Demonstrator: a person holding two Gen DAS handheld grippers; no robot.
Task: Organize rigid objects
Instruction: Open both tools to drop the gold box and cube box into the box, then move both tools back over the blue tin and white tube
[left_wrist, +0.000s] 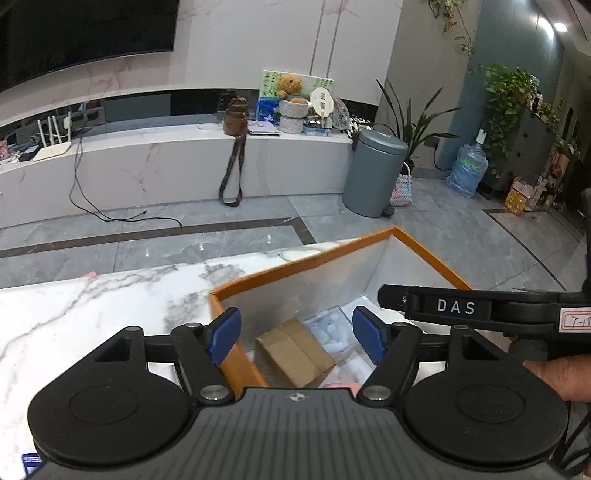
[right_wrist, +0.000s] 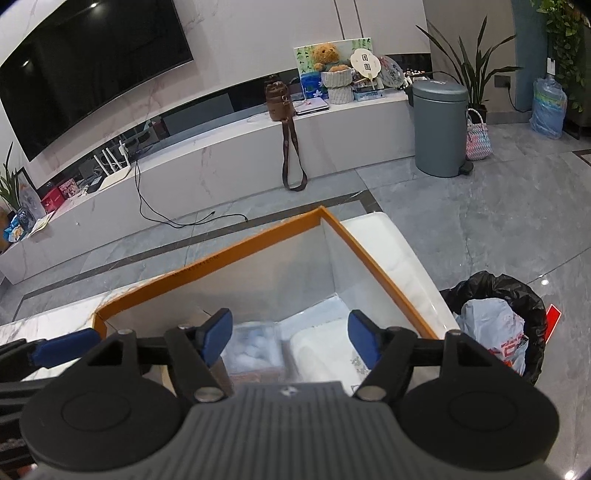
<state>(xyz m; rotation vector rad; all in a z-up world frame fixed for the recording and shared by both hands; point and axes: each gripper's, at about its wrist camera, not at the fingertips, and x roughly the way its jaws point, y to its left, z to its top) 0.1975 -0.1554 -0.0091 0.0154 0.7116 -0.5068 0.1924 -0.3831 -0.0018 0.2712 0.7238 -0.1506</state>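
Nearest, left gripper (left_wrist: 296, 334) spread wide, holding nothing, hovering above the near-left corner of the orange box (left_wrist: 373, 236). Straight below between the pads: small cardboard carton (left_wrist: 293, 352) on the box floor, long axis running near-right to far-left. Right gripper (right_wrist: 290, 338) likewise wide and empty, over clear packets (right_wrist: 255, 347) further right. Left arm judged nearer the carton.

Black left claw (left_wrist: 295, 334) and right claw (right_wrist: 290, 334), blue pads, silver screws, ribbed grey bodies
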